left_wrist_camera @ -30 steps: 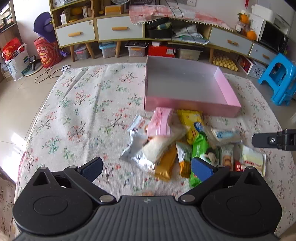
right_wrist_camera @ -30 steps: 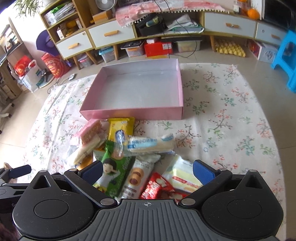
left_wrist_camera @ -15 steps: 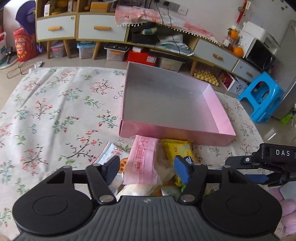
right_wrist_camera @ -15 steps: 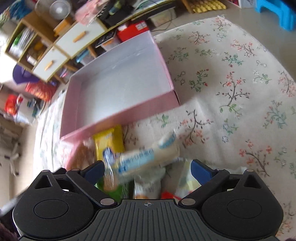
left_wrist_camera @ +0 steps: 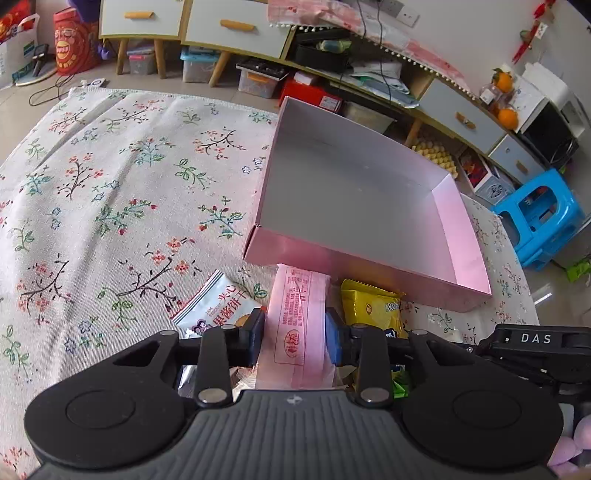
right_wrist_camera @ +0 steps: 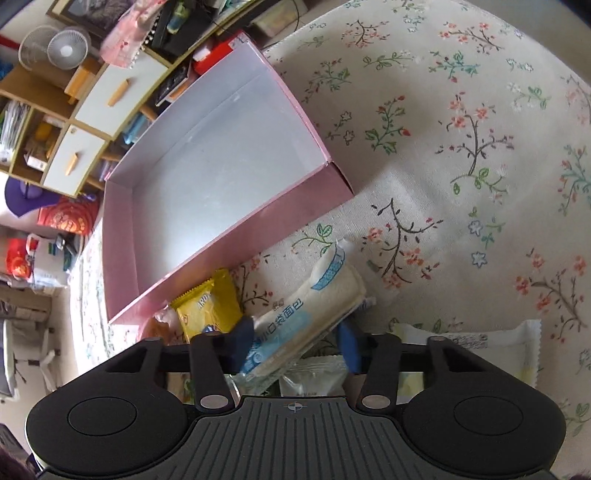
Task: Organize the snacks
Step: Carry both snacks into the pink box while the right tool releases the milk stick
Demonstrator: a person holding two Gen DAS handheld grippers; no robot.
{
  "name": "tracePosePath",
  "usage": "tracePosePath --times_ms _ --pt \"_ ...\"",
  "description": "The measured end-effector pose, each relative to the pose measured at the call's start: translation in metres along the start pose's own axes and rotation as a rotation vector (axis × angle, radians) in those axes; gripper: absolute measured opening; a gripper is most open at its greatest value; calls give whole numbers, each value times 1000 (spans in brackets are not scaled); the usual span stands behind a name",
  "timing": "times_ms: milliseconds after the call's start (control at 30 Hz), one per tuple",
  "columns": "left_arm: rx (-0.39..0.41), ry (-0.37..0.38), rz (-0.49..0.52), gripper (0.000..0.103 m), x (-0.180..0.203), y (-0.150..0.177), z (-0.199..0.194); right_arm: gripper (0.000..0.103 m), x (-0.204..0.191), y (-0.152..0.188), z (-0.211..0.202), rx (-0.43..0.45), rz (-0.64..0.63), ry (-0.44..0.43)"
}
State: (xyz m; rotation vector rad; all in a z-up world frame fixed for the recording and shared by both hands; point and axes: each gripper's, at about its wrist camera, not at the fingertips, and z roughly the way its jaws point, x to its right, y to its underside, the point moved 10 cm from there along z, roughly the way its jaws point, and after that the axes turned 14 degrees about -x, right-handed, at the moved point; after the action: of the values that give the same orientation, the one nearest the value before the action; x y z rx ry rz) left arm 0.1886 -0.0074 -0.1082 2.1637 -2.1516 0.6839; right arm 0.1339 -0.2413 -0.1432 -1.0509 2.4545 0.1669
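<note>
An empty pink box (left_wrist_camera: pixel 369 271) (right_wrist_camera: pixel 240 251) lies on the floral cloth, just beyond a pile of snack packets. My left gripper (left_wrist_camera: pixel 293 338) is closing, and both pads press the sides of an upright pink packet (left_wrist_camera: pixel 299 306). A yellow packet (left_wrist_camera: pixel 369 310) (right_wrist_camera: pixel 207 310) and a white biscuit packet (left_wrist_camera: pixel 214 306) flank it. My right gripper (right_wrist_camera: pixel 295 341) is closing around a white-and-blue bread packet (right_wrist_camera: pixel 306 306) that lies slantwise. The left pad touches it and a small gap shows at the right pad. The right gripper's black housing (left_wrist_camera: pixel 535 343) shows close by in the left wrist view.
More packets lie under the right gripper, among them a white-and-yellow one (right_wrist_camera: pixel 480 347). The floral cloth (left_wrist_camera: pixel 110 203) (right_wrist_camera: pixel 461 129) is bare to the left and right of the pile. A blue stool (left_wrist_camera: pixel 539 218) and a low cabinet with drawers (left_wrist_camera: pixel 221 22) stand beyond the cloth.
Both grippers came down and forward onto the pile. The left jaws narrowed onto the pink packet. The right gripper rolled and its jaws narrowed around the bread packet.
</note>
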Motion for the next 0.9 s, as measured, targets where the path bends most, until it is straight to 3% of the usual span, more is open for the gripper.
tracePosePath --times_ms 233,700,900 --pt "-4 5 -5 30 -5 3 -8 24 -6 -5 -10 41 -26 -10" --pt "78 64 28 29 -2 5 -52 17 -6 -2 -57 89 -9 -172" --pt "104 101 71 29 10 -13 -45 17 -23 -7 -74 127 -51 -176"
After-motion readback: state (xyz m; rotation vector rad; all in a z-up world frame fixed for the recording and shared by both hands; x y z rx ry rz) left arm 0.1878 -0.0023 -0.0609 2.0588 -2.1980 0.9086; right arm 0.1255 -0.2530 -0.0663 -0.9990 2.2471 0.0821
